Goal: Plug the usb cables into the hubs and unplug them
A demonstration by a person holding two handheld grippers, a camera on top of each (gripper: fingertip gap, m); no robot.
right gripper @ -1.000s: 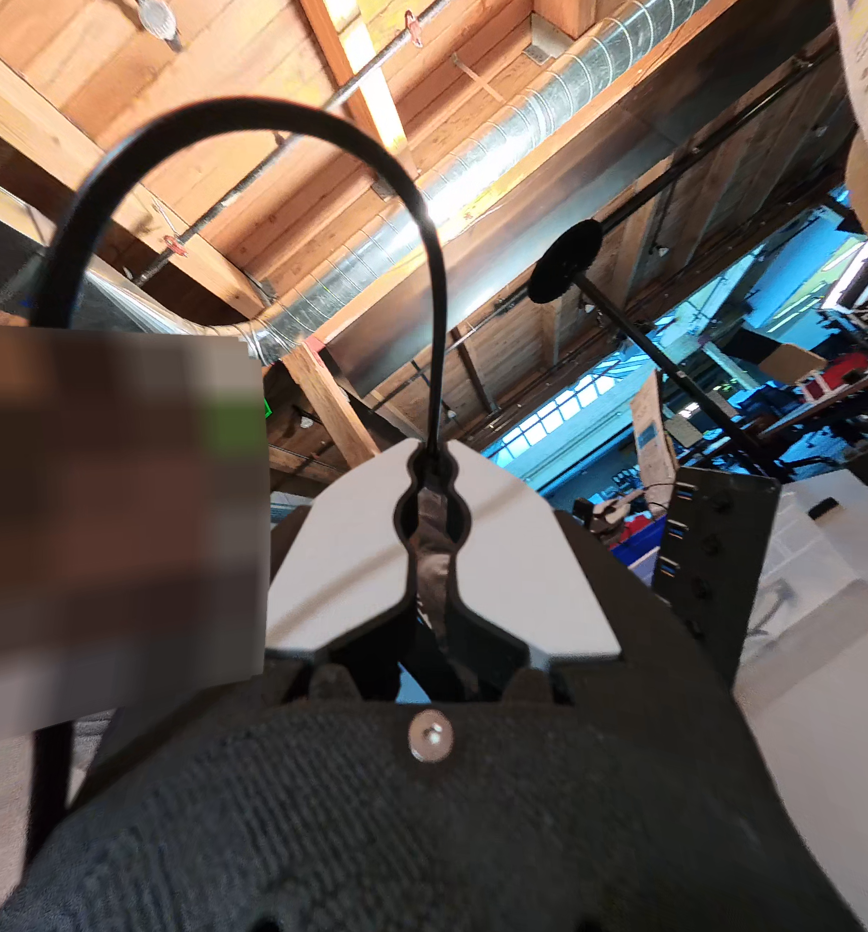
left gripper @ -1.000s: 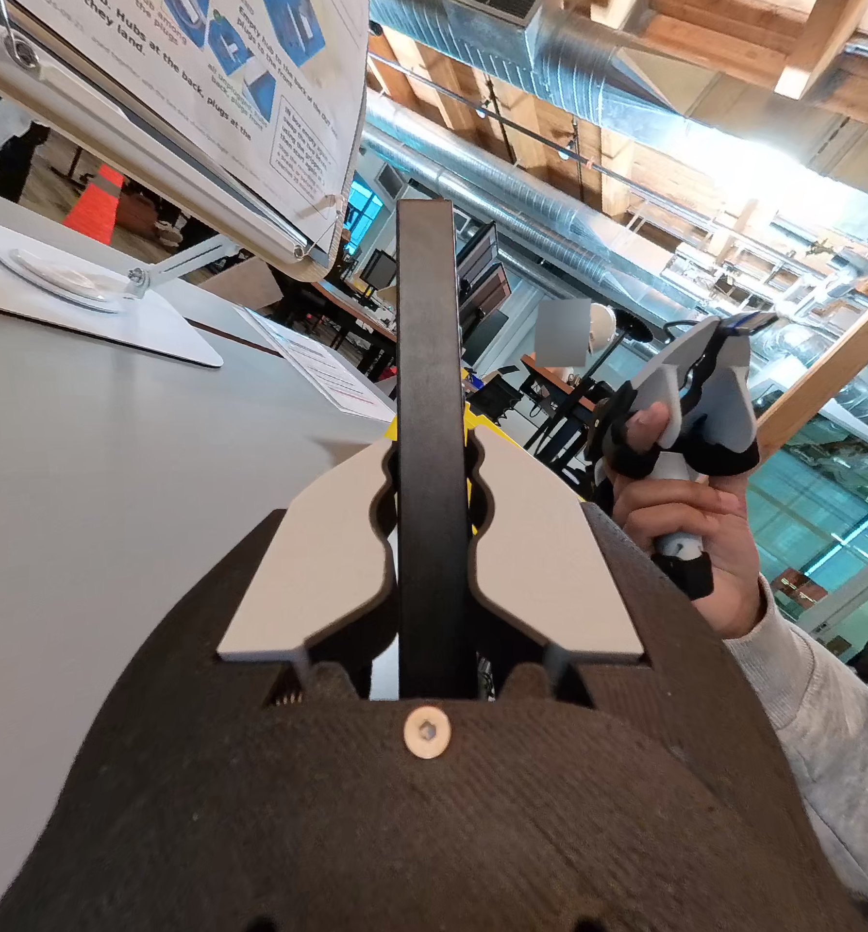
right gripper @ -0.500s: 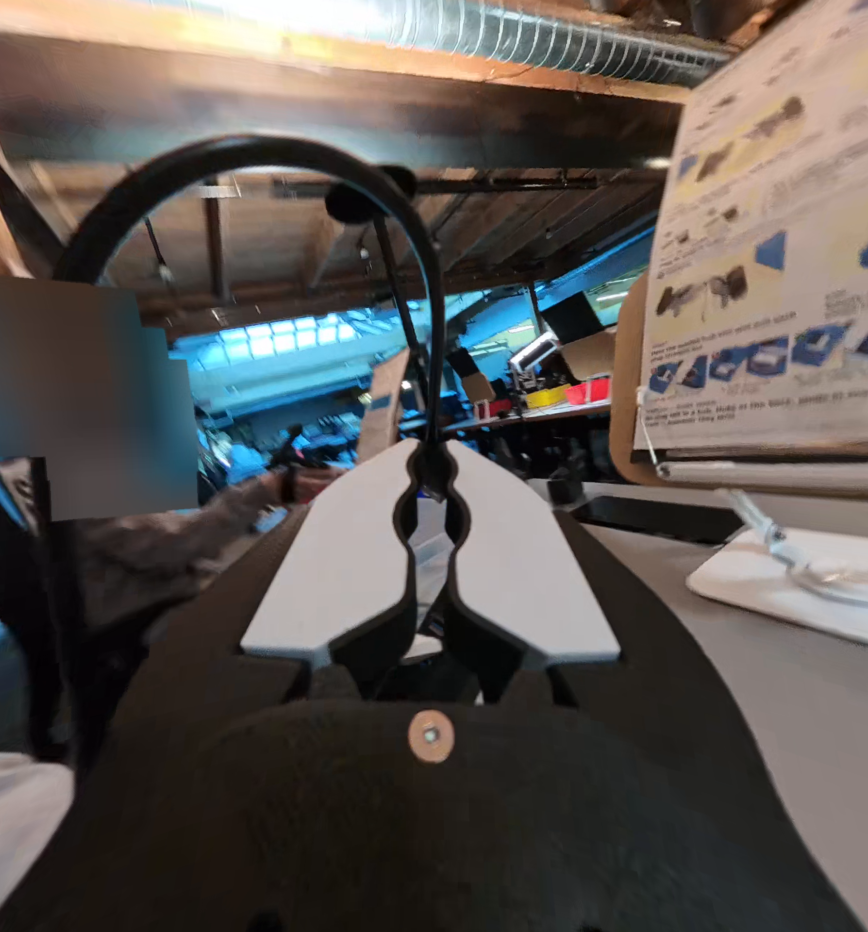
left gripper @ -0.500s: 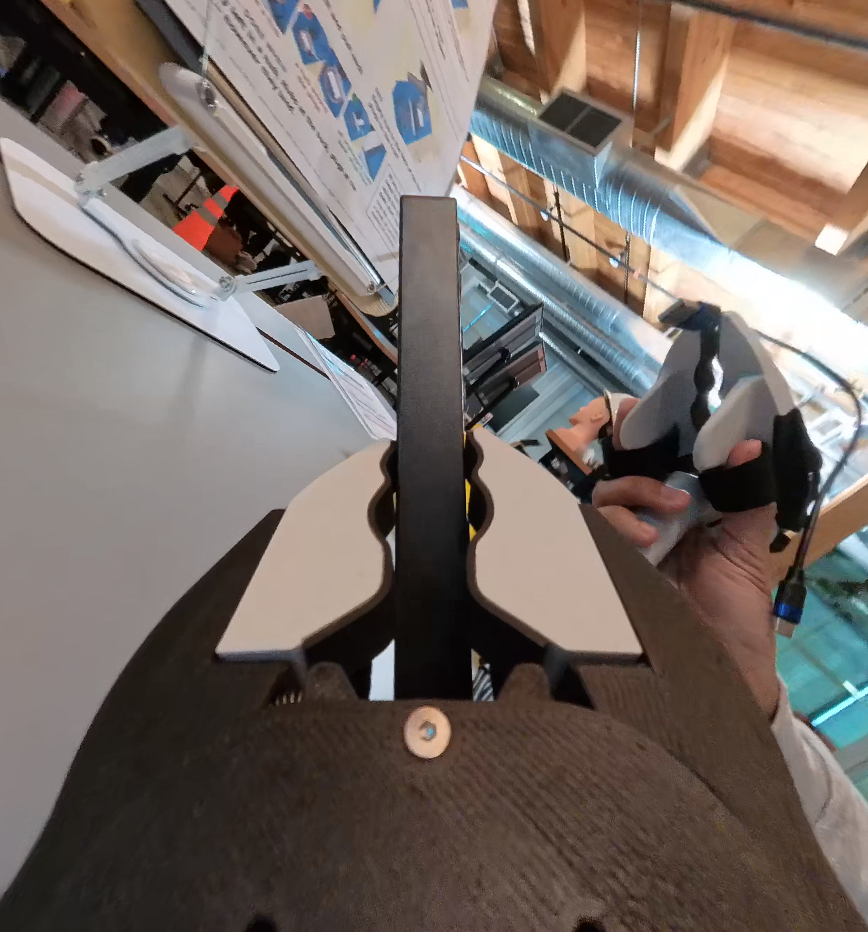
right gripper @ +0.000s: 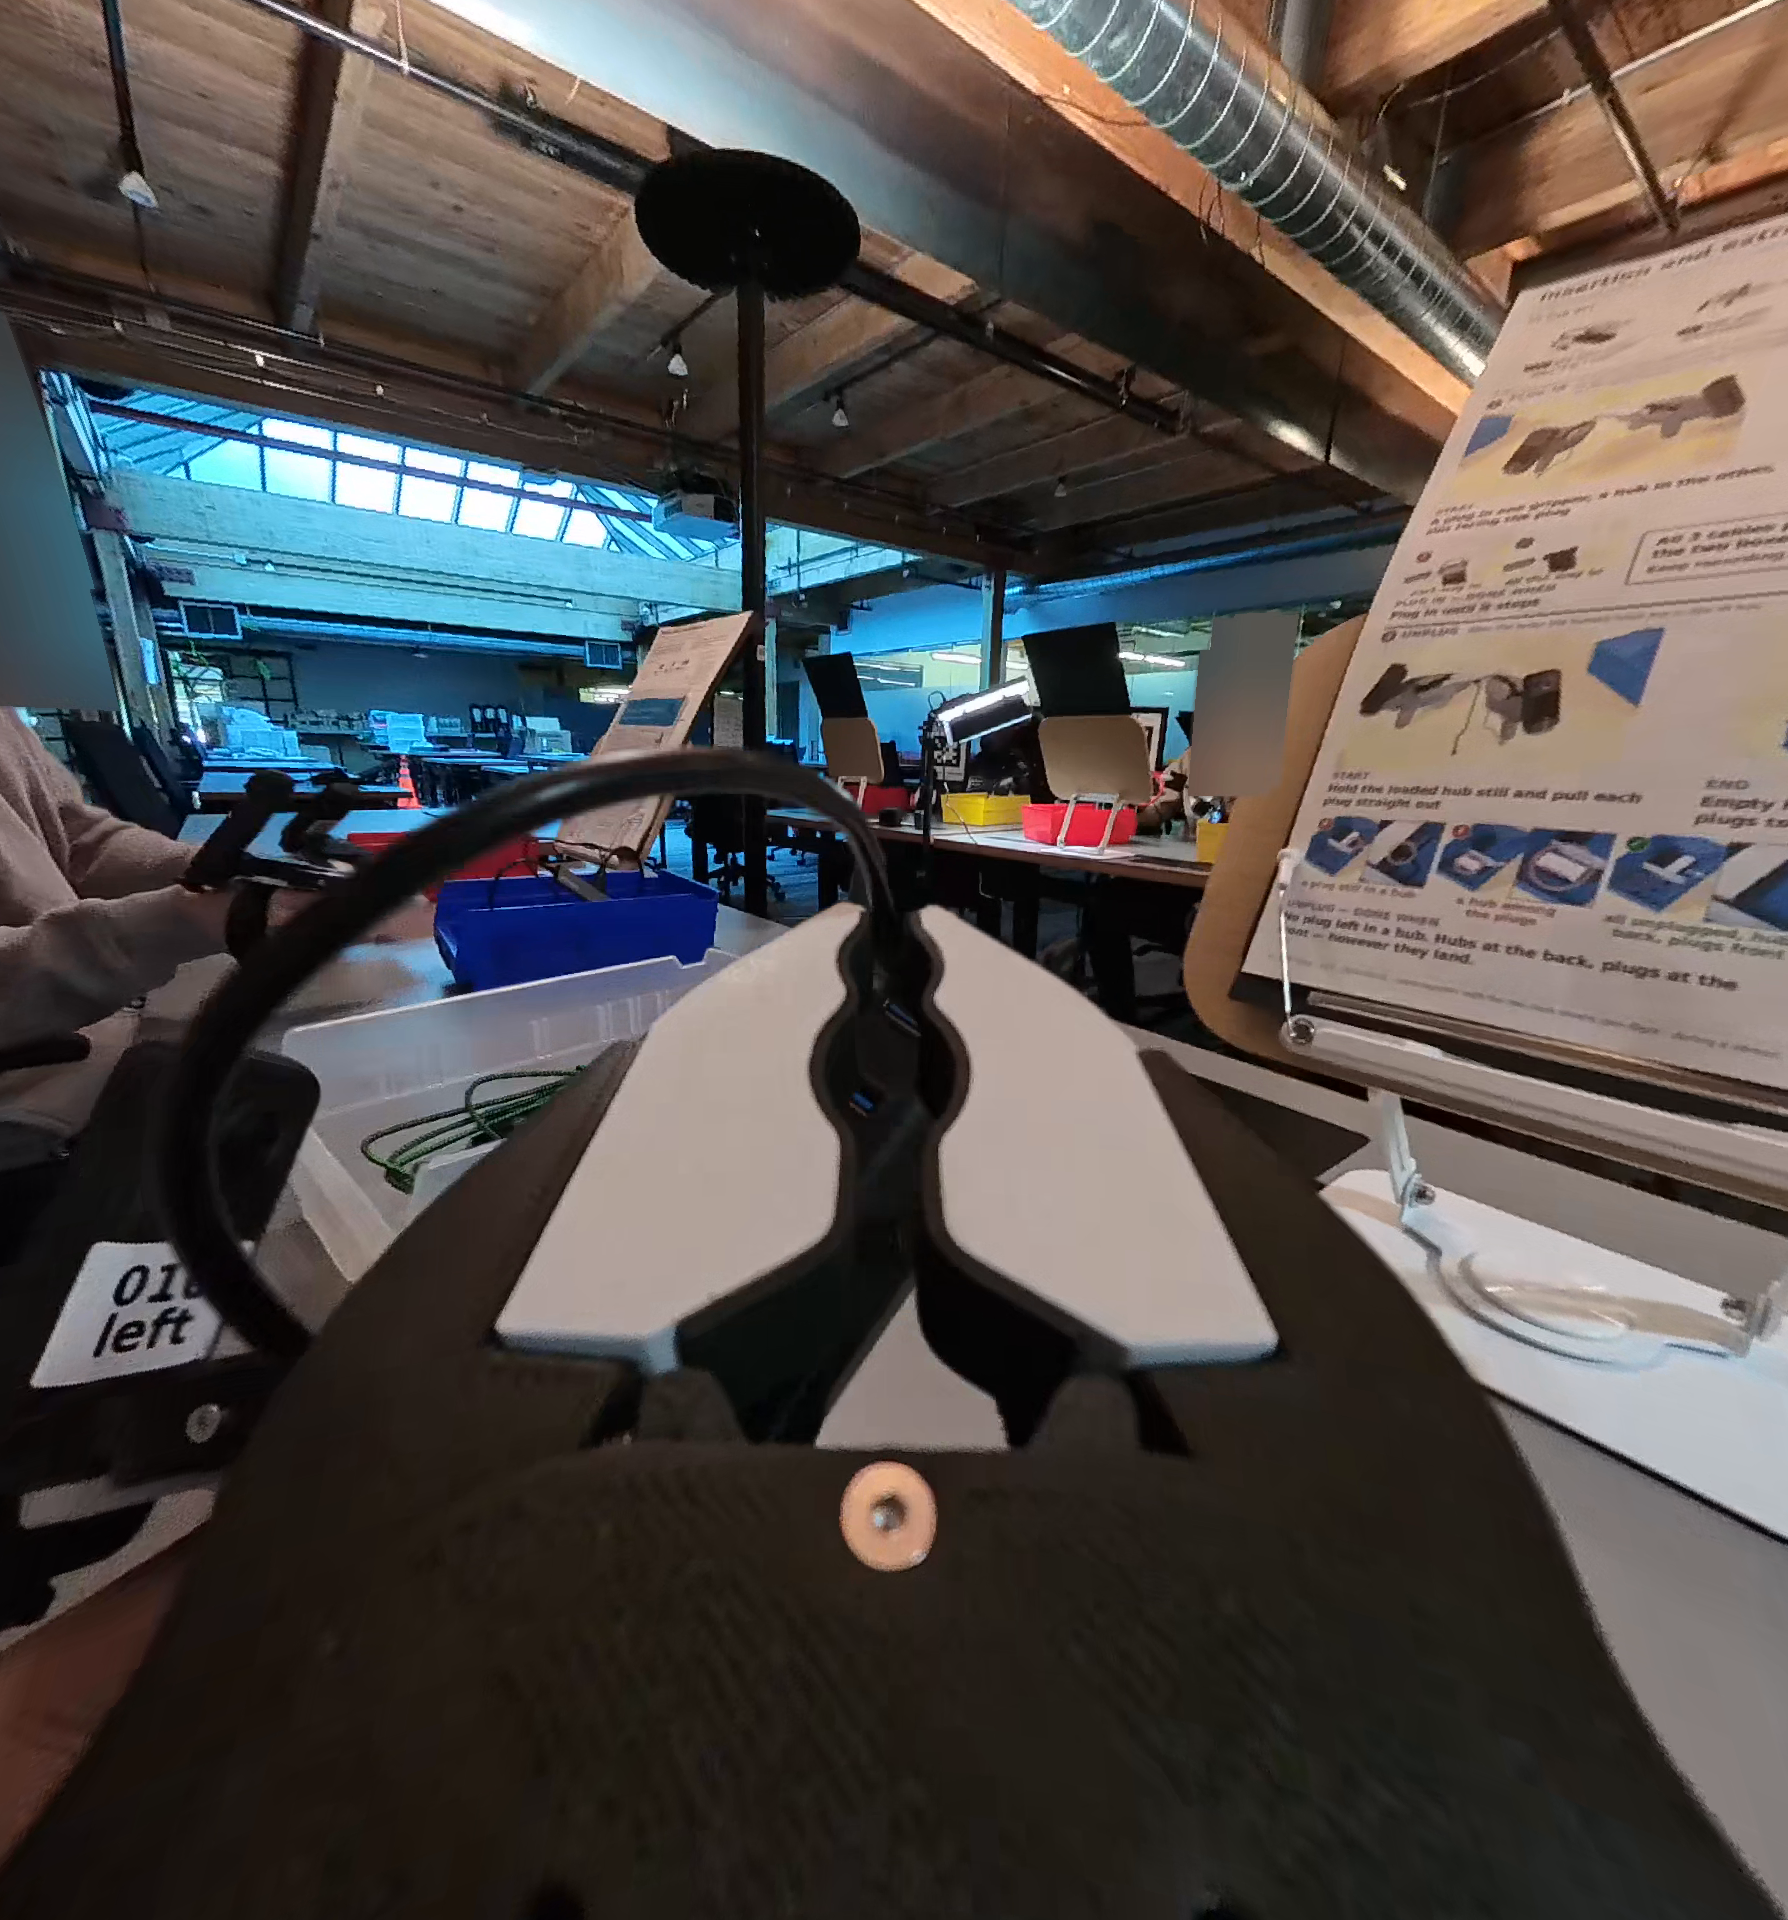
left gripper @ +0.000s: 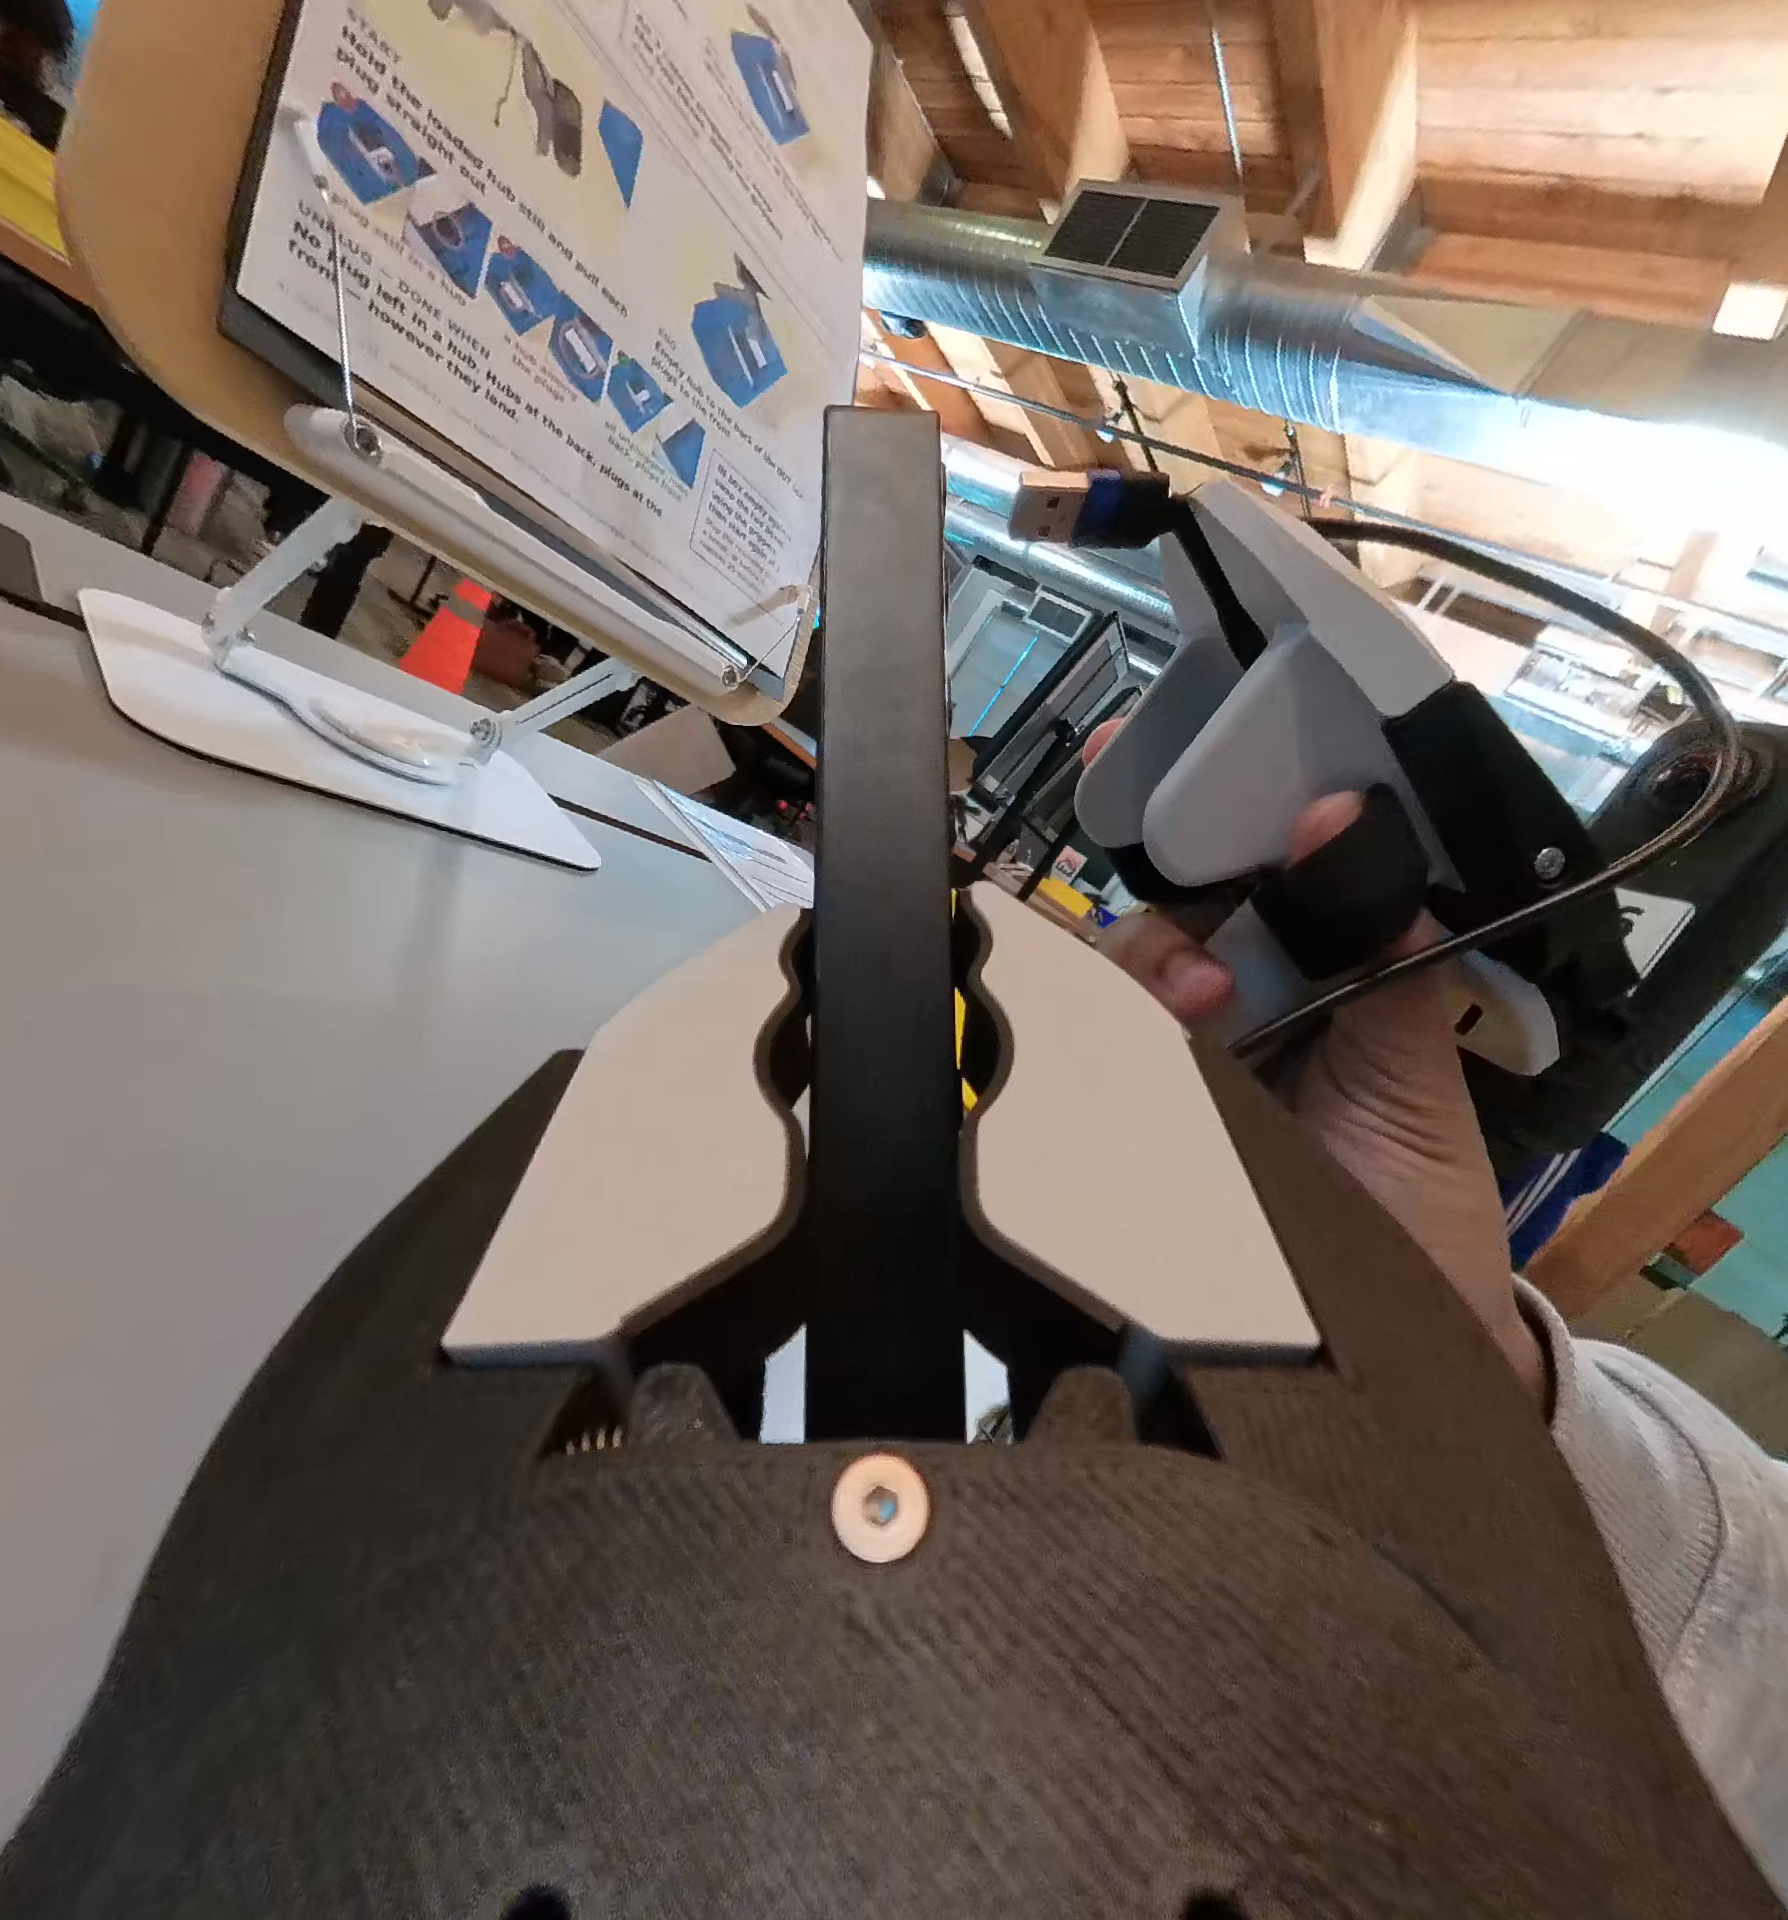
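My left gripper is shut on a black hub, which stands edge-on straight up between the fingers. In the left wrist view my right gripper is to the right of the hub's top, apart from it. It is shut on a USB plug with a blue collar whose metal tip points left at the hub. Its black cable loops back over the hand. In the right wrist view the right gripper is shut on the plug, and the cable arcs left.
A document stand with an instruction sheet stands on a white base on the grey table. In the right wrist view a clear bin with green cables sits ahead left, and a blue bin behind it. About 10 cm separates my left fingertips from my right.
The right gripper has swung round from pointing at the ceiling to level. Its plug now points left at the hub's top and is closer. The left gripper has tilted a little, still holding the hub.
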